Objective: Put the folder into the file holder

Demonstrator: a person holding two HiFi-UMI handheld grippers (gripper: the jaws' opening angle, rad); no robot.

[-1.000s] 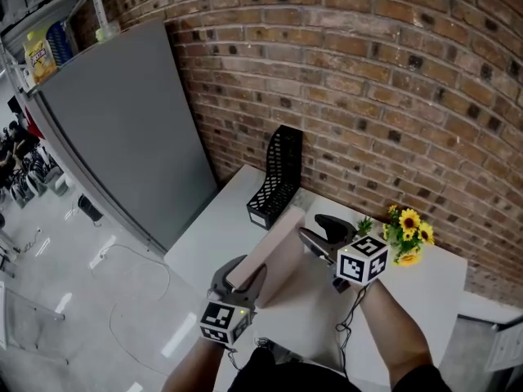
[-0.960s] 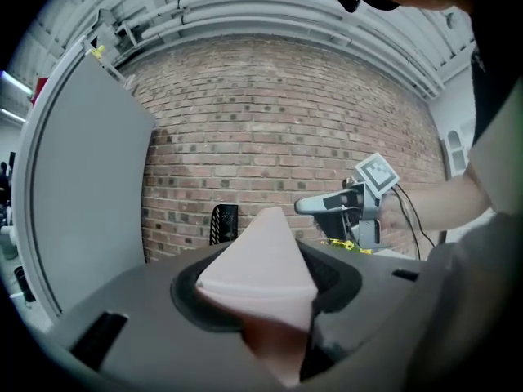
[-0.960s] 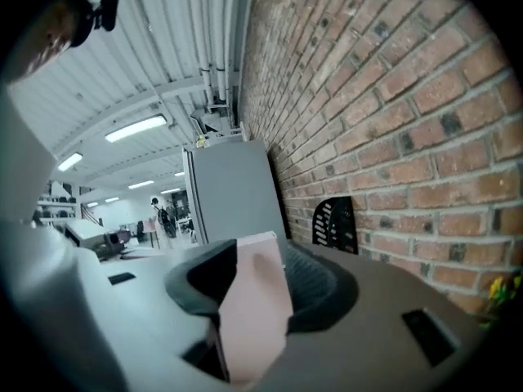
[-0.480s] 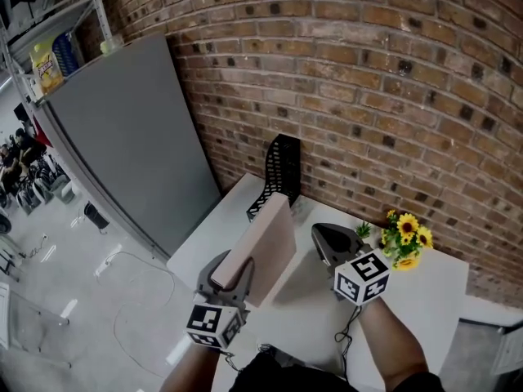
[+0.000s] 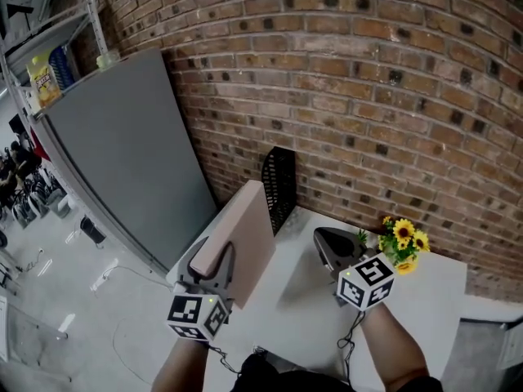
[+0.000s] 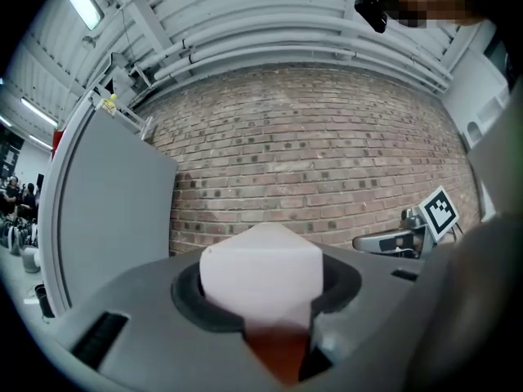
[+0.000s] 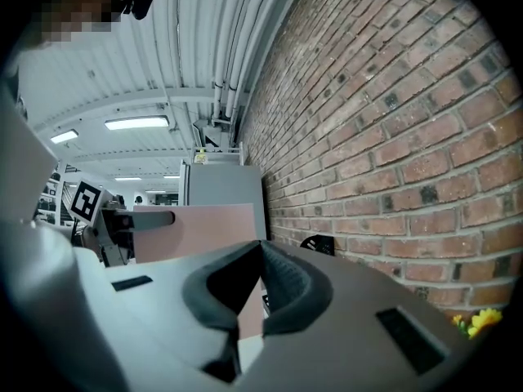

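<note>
A pale pink folder (image 5: 248,237) stands nearly upright on its edge above the white table (image 5: 306,321), with my left gripper (image 5: 210,258) shut on its near lower end. In the left gripper view the folder's end (image 6: 261,274) fills the space between the jaws. The black mesh file holder (image 5: 280,184) stands against the brick wall, just beyond the folder's far end. My right gripper (image 5: 325,242) hovers to the right of the folder, shut and holding nothing. In the right gripper view the folder (image 7: 204,231) and the left gripper (image 7: 114,223) lie to the left, and the file holder (image 7: 319,243) is ahead.
A small bunch of yellow sunflowers (image 5: 403,240) sits at the back right of the table by the wall. A tall grey panel (image 5: 122,153) stands left of the table. A metal shelf with bottles (image 5: 41,60) is at the far left.
My left gripper has lifted the folder and tipped it more upright, nearer the file holder. The right gripper has come off the folder's edge, shut and risen a little.
</note>
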